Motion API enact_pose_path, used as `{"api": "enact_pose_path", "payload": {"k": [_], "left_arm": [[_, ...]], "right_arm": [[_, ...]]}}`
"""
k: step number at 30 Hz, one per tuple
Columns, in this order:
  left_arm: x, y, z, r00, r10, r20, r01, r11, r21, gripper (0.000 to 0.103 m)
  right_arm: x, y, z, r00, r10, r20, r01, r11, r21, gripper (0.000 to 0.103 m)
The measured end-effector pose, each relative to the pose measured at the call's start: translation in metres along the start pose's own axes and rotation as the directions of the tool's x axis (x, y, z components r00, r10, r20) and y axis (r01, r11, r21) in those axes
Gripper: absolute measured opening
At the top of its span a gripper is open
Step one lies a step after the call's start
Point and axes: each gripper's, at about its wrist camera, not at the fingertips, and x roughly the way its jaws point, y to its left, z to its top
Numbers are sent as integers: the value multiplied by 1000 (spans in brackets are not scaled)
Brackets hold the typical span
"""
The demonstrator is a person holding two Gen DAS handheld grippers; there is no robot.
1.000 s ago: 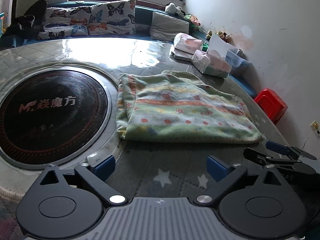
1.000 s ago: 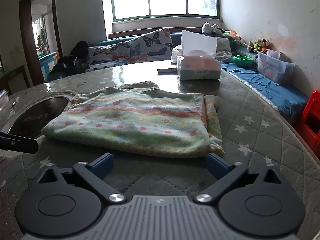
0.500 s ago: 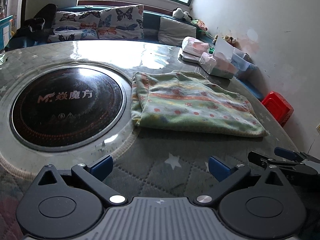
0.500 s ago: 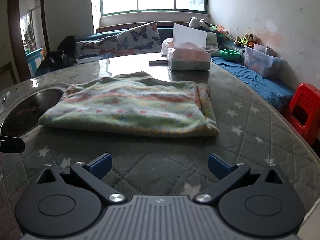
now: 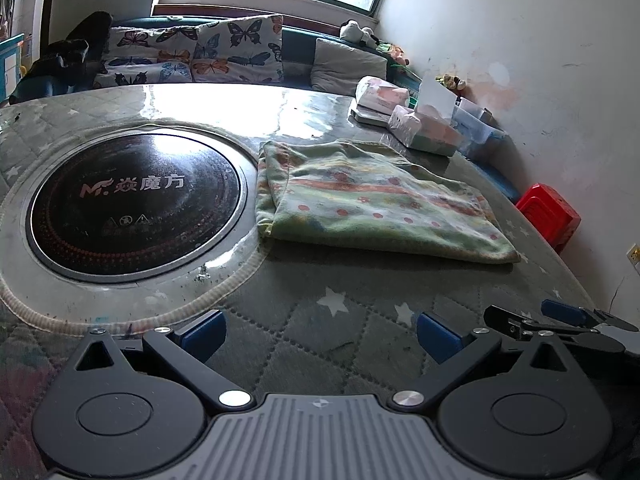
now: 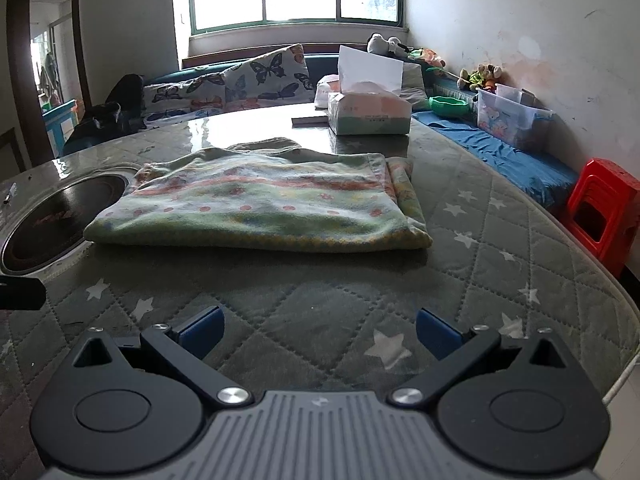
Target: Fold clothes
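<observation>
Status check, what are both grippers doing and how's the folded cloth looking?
Left gripper open, empty. Right gripper open, empty. Cloth folded flat on the table, beside the round cooktop. Tissue box behind the cloth, nothing in the way.

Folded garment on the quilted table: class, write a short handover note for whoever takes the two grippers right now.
Left gripper: jaws open, empty, short of the garment.
Right gripper: jaws open, empty, also short of it.
Folded garment lies flat on the quilted table, beside the round cooktop, in front of the tissue box.
Done: garment looks folded into a rectangle.
Left: possibly another fold or tidying its edges; cannot tell.
</observation>
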Motion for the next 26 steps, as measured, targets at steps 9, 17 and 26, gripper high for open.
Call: {"api": "enact_pose_path", "payload": {"k": [9,17,26], "left_arm": [[-5,-5,-9,1000,-2,2,2,1000,7,103],[-9,-7,-16,1000,1,4,-1,1000,10,103],[-10,-10,-20,1000,9,-2,-9,1000,-2,103]], "right_arm": [[-10,2,-5,1000,5,9,-5,1000,-3,103],[-15,3,-10,1000,12,12,-12,1000,1,103],[-17,1,-14,1000,18,13,-19,1000,9,103]]}}
